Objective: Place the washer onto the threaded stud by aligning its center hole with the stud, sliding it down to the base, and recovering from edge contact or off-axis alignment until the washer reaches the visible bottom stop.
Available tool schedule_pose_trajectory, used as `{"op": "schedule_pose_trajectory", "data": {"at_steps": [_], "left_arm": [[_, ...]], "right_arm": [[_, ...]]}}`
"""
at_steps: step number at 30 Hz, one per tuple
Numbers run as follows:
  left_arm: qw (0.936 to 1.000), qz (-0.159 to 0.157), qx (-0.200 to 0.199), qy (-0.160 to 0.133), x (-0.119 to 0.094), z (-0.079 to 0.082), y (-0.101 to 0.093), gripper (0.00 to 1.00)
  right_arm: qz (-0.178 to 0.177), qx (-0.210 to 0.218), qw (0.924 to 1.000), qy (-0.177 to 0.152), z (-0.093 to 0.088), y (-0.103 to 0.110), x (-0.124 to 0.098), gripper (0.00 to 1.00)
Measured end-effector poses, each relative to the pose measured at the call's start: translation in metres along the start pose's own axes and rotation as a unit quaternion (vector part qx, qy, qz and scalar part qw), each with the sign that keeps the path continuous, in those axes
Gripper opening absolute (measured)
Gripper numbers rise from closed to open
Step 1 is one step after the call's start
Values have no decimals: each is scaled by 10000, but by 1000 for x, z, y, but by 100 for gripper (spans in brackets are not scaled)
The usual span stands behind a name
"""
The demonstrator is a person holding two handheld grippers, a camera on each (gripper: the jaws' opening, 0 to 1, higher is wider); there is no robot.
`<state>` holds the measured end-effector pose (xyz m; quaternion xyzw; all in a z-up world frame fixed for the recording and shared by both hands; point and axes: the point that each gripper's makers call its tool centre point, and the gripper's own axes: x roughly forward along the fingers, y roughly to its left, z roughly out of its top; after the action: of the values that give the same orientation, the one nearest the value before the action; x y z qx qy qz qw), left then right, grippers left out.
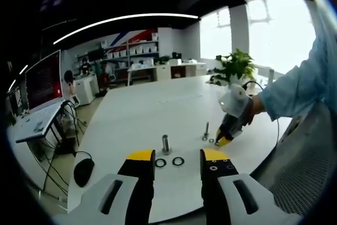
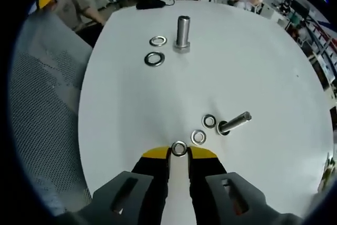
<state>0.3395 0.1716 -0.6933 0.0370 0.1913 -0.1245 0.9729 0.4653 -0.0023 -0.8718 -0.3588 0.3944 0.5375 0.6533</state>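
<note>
Pinching a washer (image 2: 179, 148), right hand-held gripper (image 2: 179, 154); left hand-held gripper (image 1: 178, 157) gapes.

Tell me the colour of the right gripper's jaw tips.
Yellow, on black jaws; the right gripper shows them best in the right gripper view.

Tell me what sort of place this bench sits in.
Probably an open-plan office or lab. Behind the round white table stand wall shelves of white boxes, a large red-lit monitor on a side desk and a green potted plant by bright windows.
</note>
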Motion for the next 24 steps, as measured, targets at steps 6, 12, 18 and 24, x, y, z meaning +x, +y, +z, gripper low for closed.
{"op": "schedule_pose_trajectory", "data": {"at_steps": [6, 12, 18, 24], "left_arm": [[10000, -4, 1, 0, 0, 0, 0, 32], [10000, -1, 0, -7, 0, 0, 0, 32], [10000, 1, -2, -19, 0, 1, 0, 32], [10000, -2, 1, -15, 0, 0, 0, 32]], "right_arm": [[-32, 85, 9999, -90, 3, -3, -7, 15], [-81, 171, 9997, -171, 4, -7, -14, 15], [-154, 248, 9992, -270, 10, -12, -23, 15], [-255, 328, 9985, -353, 14, -20, -30, 15]]}}
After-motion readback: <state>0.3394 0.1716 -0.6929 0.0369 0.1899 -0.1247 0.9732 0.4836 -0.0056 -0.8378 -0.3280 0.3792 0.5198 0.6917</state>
